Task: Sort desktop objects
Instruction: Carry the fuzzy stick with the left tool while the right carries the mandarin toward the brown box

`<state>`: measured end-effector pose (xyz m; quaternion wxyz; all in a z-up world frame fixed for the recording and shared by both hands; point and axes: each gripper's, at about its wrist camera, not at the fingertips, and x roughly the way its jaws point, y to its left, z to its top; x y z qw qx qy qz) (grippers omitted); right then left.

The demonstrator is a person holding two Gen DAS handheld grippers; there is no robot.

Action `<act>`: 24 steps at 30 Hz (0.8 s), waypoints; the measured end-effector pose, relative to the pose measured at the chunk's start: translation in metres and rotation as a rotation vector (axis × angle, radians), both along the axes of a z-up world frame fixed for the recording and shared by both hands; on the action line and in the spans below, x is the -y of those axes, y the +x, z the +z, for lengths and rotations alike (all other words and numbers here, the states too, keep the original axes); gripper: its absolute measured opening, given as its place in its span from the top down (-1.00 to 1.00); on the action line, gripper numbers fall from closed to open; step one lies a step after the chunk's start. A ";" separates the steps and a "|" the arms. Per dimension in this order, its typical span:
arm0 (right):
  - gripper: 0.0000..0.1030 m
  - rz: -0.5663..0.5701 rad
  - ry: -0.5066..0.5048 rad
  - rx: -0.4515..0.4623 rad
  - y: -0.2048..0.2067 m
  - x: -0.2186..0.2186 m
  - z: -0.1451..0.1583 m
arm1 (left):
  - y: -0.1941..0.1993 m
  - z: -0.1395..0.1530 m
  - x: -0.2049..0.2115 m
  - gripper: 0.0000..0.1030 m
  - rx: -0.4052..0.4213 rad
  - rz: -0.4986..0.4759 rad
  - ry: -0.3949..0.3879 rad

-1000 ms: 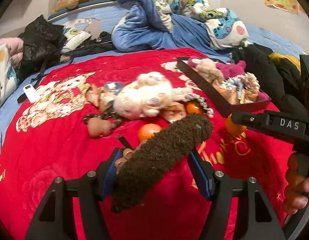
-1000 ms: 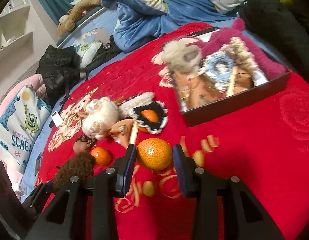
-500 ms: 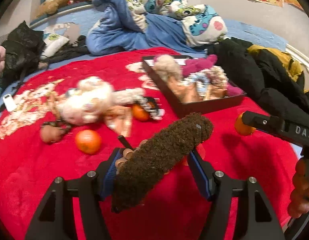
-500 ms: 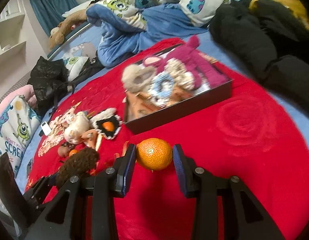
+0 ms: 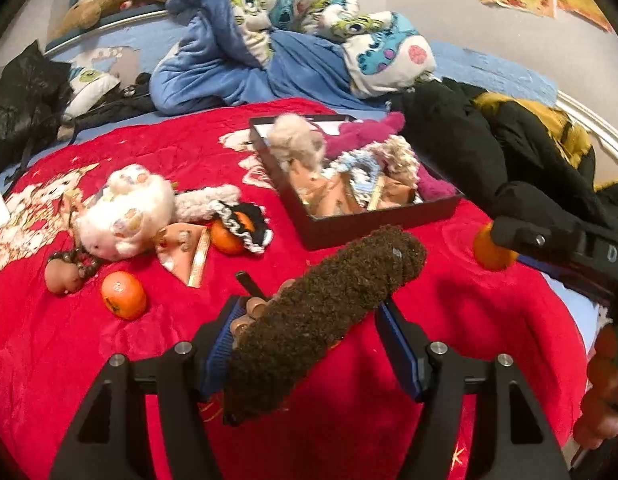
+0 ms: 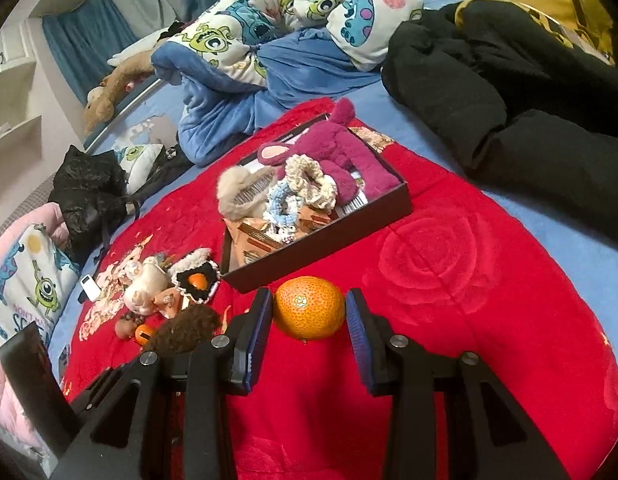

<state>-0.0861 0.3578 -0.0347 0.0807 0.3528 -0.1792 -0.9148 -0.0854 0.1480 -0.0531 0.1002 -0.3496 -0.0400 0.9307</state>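
My left gripper (image 5: 313,340) is shut on a brown fuzzy hair clip (image 5: 329,308) and holds it above the red blanket. My right gripper (image 6: 307,318) is shut on an orange mandarin (image 6: 309,307), lifted over the blanket; it also shows in the left wrist view (image 5: 491,250). A black tray (image 5: 389,220) holding plush toys and scrunchies lies ahead; in the right wrist view the tray (image 6: 321,236) is just beyond the mandarin. The brown clip shows at lower left in the right wrist view (image 6: 185,328).
On the red blanket (image 5: 69,340) lie a white plush (image 5: 125,212), two mandarins (image 5: 123,295) (image 5: 225,238), a black-and-white scrunchie (image 5: 249,224) and a small doll head (image 5: 61,276). Black coats (image 6: 509,80) lie right, a blue quilt (image 5: 249,60) behind.
Both grippers have swung right toward the tray with their loads; the tray now sits nearer the middle in both views. The pile of loose items has slid left.
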 end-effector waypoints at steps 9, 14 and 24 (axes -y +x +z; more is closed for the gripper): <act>0.28 -0.014 -0.021 -0.026 0.004 -0.004 0.003 | 0.011 0.017 -0.007 -0.33 -0.033 -0.031 -0.004; 0.28 -0.033 -0.026 -0.024 0.002 -0.012 0.000 | 0.007 0.016 0.000 -0.33 -0.019 -0.019 0.047; 0.28 -0.064 -0.033 -0.024 -0.012 -0.022 -0.003 | -0.011 0.017 -0.012 -0.33 -0.035 -0.047 0.010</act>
